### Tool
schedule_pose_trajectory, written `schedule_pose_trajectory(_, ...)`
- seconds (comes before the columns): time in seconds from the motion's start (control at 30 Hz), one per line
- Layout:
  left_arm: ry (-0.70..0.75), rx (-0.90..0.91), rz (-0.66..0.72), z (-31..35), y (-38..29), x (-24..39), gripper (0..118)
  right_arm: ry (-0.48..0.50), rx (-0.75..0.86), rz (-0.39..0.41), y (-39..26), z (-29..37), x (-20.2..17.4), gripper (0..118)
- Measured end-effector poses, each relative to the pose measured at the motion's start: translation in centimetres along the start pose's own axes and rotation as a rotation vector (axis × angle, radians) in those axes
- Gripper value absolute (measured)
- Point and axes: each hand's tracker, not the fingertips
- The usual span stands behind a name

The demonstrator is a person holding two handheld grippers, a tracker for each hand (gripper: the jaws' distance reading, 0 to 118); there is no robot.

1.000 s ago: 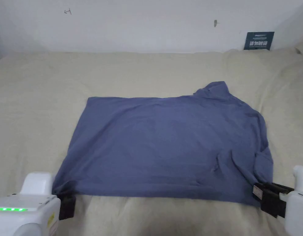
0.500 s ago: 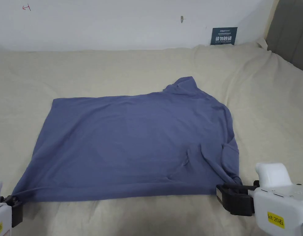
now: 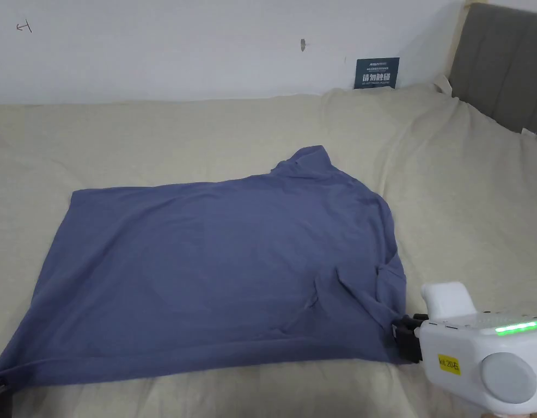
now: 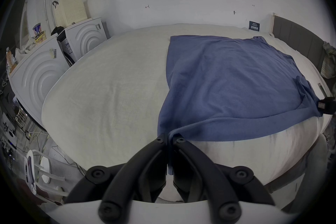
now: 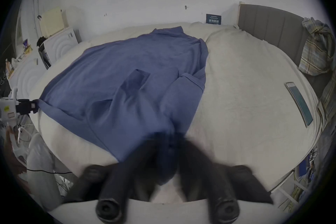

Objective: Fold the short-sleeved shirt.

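The blue cotton short-sleeved shirt (image 3: 218, 261) is lying flat on the cream-covered bed (image 3: 480, 179), both near corners clamped by the left gripper (image 4: 170, 139) and right gripper (image 5: 169, 138). Uneven lifting is risking the bunched sleeve (image 5: 132, 82) wrinkling the fold.

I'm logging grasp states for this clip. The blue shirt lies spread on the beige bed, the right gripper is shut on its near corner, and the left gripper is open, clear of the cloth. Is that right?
Not quite: the left gripper is not open. In the left gripper view its jaws are closed on the near corner of the blue shirt. The rest stands: the shirt lies spread on the beige bed, and the right gripper is shut on its other near corner.
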Motion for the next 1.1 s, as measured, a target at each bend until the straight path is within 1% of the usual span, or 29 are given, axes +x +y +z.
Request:
schedule_pose_trajectory(0.07, -0.003, -0.004, 0.002, 0.0, -0.1, -0.1, 5, -0.007, -0.001, 0.014, 0.0, 0.3, 0.4, 5)
schedule_pose_trajectory(0.13, 0.005, -0.009, -0.002, 0.0, -0.2, -0.2, 5, -0.008, 0.022, -0.008, -0.1, 0.2, 0.5, 5)
schedule_pose_trajectory(0.17, 0.005, -0.010, 0.001, -0.1, -0.2, -0.3, 5, 0.004, 0.029, -0.010, 0.1, 0.6, 0.8, 5)
schedule_pose_trajectory(0.3, -0.008, -0.004, 0.019, 0.5, 0.5, -0.5, 5, -0.011, 0.051, 0.003, 1.0, 2.1, 0.6, 5)
schedule_pose_trajectory(0.33, -0.006, 0.007, 0.013, 0.6, 0.8, -0.4, 5, -0.009, 0.058, -0.006, 1.5, 2.4, 0.8, 5)
schedule_pose_trajectory(0.4, -0.008, 0.024, 0.011, 0.7, 1.8, -0.4, 5, 0.025, 0.078, -0.050, 2.6, 2.9, 1.2, 5)
schedule_pose_trajectory(0.43, -0.019, 0.028, 0.011, -0.1, 2.4, -0.7, 5, 0.042, 0.088, -0.086, 3.4, 2.9, 1.6, 4)
schedule_pose_trajectory(0.53, -0.031, 0.048, 0.023, -1.1, 5.2, -0.8, 5, 0.067, 0.104, -0.168, 6.4, 2.1, 2.7, 5)
schedule_pose_trajectory(0.6, -0.039, 0.070, 0.021, -1.3, 7.7, -0.3, 5, 0.087, 0.119, -0.212, 8.5, 1.2, 3.5, 5)
schedule_pose_trajectory(0.67, 0.002, 0.074, -0.024, -2.9, 10.0, 0.0, 5, 0.090, 0.106, -0.259, 10.8, -0.5, 4.2, 5)
schedule_pose_trajectory(0.7, 0.016, 0.065, -0.024, -4.2, 11.1, 0.0, 5, 0.103, 0.101, -0.278, 11.9, -1.4, 4.5, 5)
schedule_pose_trajectory(0.8, 0.004, 0.044, -0.013, -8.2, 14.6, 0.0, 5, 0.094, 0.074, -0.311, 14.8, -4.7, 5.0, 5)
schedule_pose_trajectory(0.87, 0.027, 0.021, -0.031, -11.1, 16.8, 0.3, 5, 0.070, 0.038, -0.317, 16.3, -7.3, 4.6, 5)
schedule_pose_trajectory(0.9, 0.020, 0.006, -0.029, -12.3, 17.4, 0.5, 5, 0.061, 0.022, -0.304, 16.9, -8.4, 4.5, 5)
schedule_pose_trajectory(0.93, 0.026, -0.017, -0.034, -13.6, 18.0, 0.8, 5, 0.032, 0.002, -0.291, 17.7, -10.0, 4.6, 5)
schedule_pose_trajectory(0.97, 0.033, -0.043, -0.045, -15.3, 18.4, 1.0, 5, 0.029, -0.019, -0.297, 18.2, -11.2, 4.5, 5)
schedule_pose_trajectory(1.03, 0.053, -0.076, -0.088, -17.2, 18.7, 1.6, 5, 0.021, -0.037, -0.296, 18.7, -12.9, 4.4, 5)
schedule_pose_trajectory(1.1, 0.040, -0.086, -0.088, -17.6, 18.4, 2.3, 5, 0.014, -0.057, -0.286, 19.0, -14.3, 4.6, 5)
